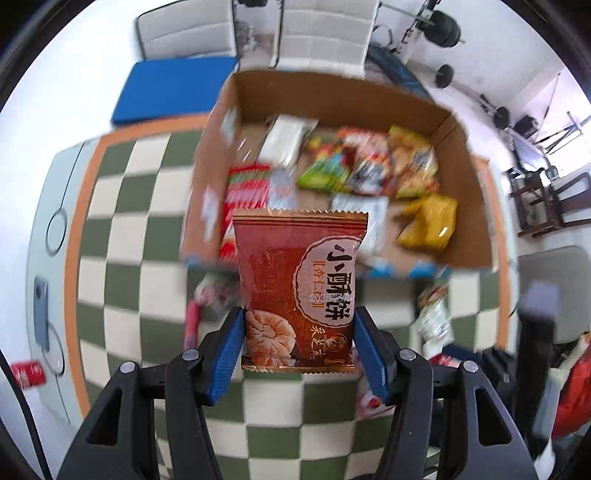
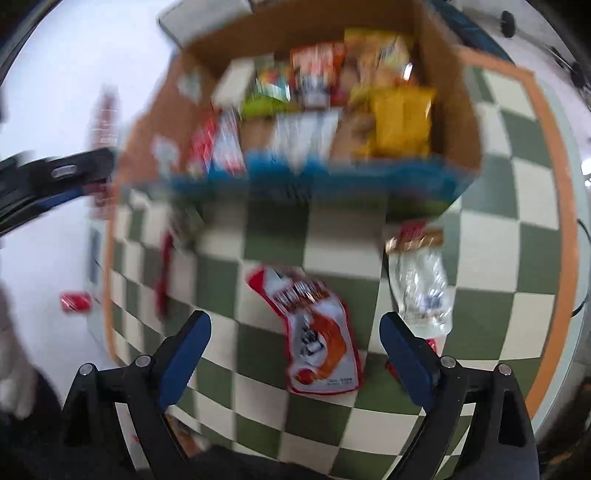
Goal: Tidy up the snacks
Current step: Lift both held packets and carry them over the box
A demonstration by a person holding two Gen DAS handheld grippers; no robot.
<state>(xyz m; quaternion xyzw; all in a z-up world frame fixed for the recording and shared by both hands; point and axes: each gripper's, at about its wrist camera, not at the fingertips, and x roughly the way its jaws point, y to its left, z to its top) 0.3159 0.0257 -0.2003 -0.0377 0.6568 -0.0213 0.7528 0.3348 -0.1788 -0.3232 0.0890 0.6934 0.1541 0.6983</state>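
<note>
green-cream checked cloth [image 2: 332, 258], orange-brown packet [image 1: 299, 291]

You have: blue cushion [image 1: 173, 90], white chairs [image 1: 325, 33], phone [image 1: 41, 314], red can [image 1: 29, 373] at tabletop [image 1: 44, 206] edge, dumbbells [image 1: 445, 27] beyond.

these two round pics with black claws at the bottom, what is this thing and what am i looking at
No robot here: a person holds a two-finger gripper in each hand, and a fisheye camera on each looks along its fingers, hence the round, bent pictures.

The left camera shows the left gripper shut on a brown cookie packet, in front of a cardboard box already holding snacks.

The right camera shows the right gripper open and holding nothing, above a checkered cloth. On the cloth lie a red and white snack bag and a clear bag.

The job is sorting snacks.
</note>
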